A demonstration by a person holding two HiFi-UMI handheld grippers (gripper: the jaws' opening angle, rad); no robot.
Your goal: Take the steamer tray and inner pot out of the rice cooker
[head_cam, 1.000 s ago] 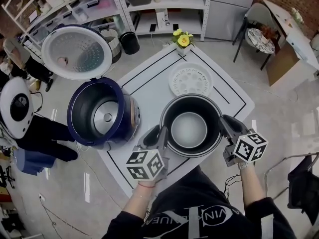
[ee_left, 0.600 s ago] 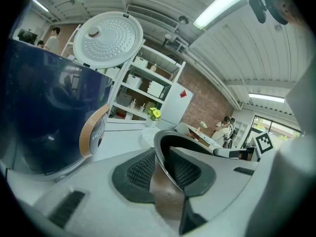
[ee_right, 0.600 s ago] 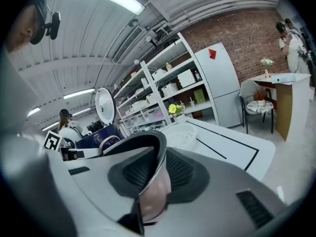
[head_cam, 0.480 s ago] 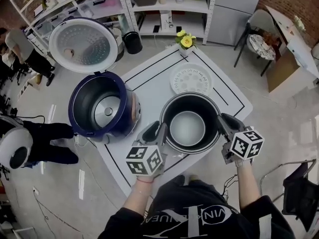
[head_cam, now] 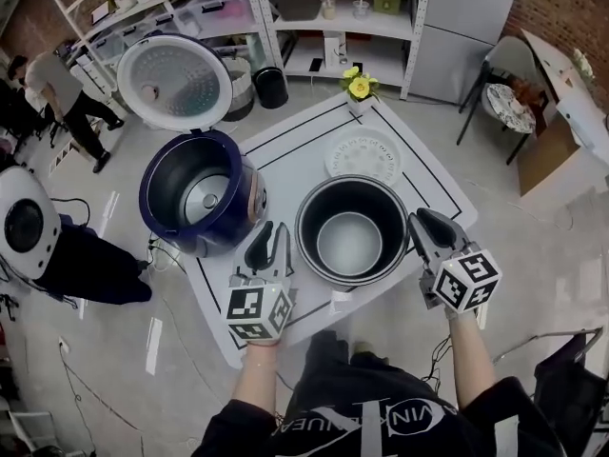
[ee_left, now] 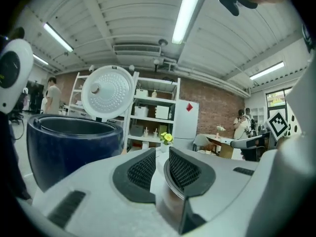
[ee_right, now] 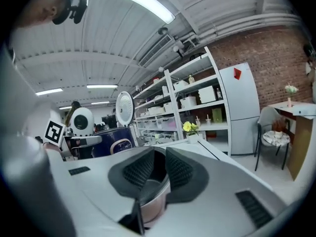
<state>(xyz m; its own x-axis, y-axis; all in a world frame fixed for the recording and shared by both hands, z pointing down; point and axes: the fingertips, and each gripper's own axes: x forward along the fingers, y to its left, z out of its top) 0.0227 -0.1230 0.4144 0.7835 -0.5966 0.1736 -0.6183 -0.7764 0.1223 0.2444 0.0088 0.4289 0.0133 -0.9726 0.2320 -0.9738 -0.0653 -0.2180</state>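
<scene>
Though lately astride its rim, now raised off the pot (head_cam: 350, 241), slightly apart and empty: left claw (ee_left: 162, 154), right claw (ee_right: 159, 154); pot on table (head_cam: 285, 150) at 3 o'clock of cooker (head_cam: 150, 203), tray (head_cam: 363, 155) out too; seemingly done

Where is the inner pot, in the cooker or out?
Out: the inner pot is beside the rice cooker, whose cavity shows only its heating plate.

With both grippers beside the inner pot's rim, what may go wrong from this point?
The rim of the inner pot shows low between the open jaws of the left gripper and right gripper; a sideways pull could catch it and tip or drag the pot. The pot stands near the table edge by the person, so a drag might bring it off.
</scene>
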